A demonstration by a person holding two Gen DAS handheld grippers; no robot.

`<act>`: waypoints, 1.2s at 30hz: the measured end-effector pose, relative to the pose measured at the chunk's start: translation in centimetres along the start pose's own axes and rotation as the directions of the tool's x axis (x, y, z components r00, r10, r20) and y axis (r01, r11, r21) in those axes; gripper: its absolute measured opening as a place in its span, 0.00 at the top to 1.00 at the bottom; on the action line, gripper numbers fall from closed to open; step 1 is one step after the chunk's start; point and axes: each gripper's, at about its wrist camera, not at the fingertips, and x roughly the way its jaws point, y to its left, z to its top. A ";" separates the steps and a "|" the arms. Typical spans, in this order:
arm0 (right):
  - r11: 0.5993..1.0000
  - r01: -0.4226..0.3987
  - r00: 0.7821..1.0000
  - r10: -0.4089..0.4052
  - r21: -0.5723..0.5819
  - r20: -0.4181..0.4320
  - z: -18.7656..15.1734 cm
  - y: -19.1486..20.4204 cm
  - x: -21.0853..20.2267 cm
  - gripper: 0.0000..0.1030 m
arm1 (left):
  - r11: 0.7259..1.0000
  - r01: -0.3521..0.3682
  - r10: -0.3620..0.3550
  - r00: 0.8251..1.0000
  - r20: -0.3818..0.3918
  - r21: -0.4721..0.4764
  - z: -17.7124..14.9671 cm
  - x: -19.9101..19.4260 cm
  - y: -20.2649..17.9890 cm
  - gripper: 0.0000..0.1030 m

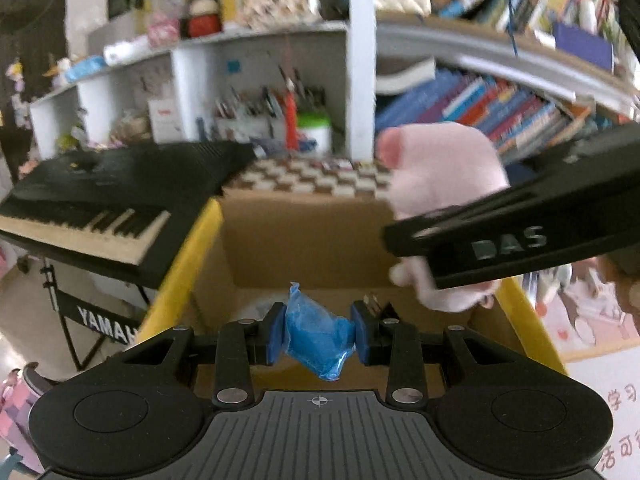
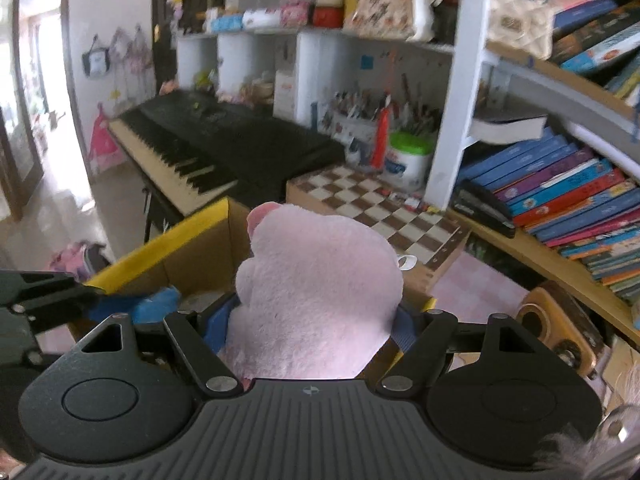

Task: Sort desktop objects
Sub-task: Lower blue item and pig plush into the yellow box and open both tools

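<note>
Cardboard box (image 1: 304, 240) with yellow rims sits below both grippers, left gripper (image 1: 319, 334) clamping a blue wrapped packet (image 1: 316, 336), right gripper (image 2: 316, 322) squeezing a pink plush toy (image 2: 316, 292), keyboard (image 2: 208, 144) and chessboard (image 2: 384, 208) just behind.

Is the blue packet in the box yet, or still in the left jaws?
Not in yet. The blue packet is clamped between the left gripper's jaws, above the open cardboard box.

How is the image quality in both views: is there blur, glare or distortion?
Left wrist view: motion blur smears the shelves and the right gripper; the blue packet stays fairly sharp. Right wrist view: window glare washes out the left edge, the fisheye bends the bookshelf, and the pink plush is soft.
</note>
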 end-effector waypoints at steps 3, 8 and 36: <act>0.999 -0.018 0.999 0.016 -0.039 -0.051 -0.1 0.1 1.8 0.27 | 1.000 0.025 -0.024 0.999 -0.044 0.010 -0.2 1.1 -0.8 0.68; 0.994 -0.057 0.989 0.043 -0.093 -0.143 -0.5 0.2 4.4 0.27 | 0.997 0.059 -0.053 0.991 -0.120 0.045 -0.7 2.6 -1.9 0.68; 0.972 -0.171 0.938 0.111 -0.159 -0.329 -1.3 1.1 9.5 0.20 | 0.999 0.034 -0.032 0.997 -0.069 0.021 -1.4 -0.7 -1.3 0.30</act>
